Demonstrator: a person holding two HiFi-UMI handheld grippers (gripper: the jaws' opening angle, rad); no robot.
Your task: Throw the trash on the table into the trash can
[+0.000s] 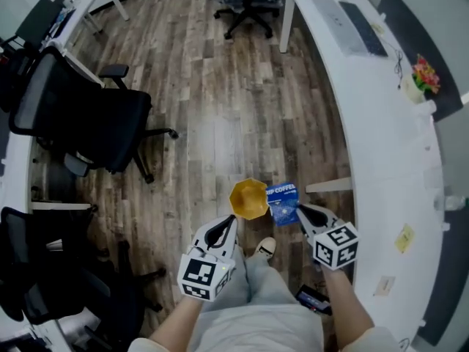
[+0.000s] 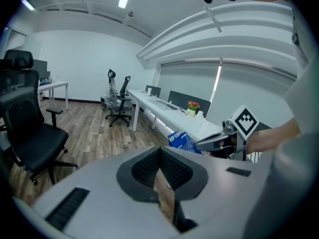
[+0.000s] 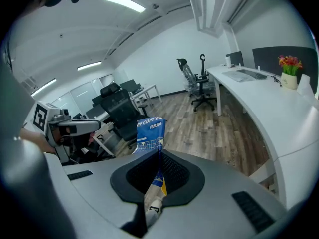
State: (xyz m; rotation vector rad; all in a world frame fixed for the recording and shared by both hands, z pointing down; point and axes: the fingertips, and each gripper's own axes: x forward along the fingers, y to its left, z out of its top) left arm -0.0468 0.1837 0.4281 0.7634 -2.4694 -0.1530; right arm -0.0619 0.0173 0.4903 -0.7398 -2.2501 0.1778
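Left hand-held gripper [image 1: 234,220] is clenched on yellow paper [image 1: 249,199]; right hand-held gripper [image 1: 300,210] grips a blue packet [image 1: 283,204]. Both pieces hang above the floor [image 1: 220,123], beside the bench [image 1: 388,145].

Left tongs [image 1: 233,222] and right tongs [image 1: 299,210] are pale grey with black-and-white marker cubes [image 1: 206,276]. Grey trousers [image 1: 253,299]; the six-o'clock shoe [image 1: 266,248] looks white.

Wood floor [image 1: 220,123] ahead lies open. A black office chair [image 1: 80,119] bounds the left and a long white desk [image 1: 388,138] the right.
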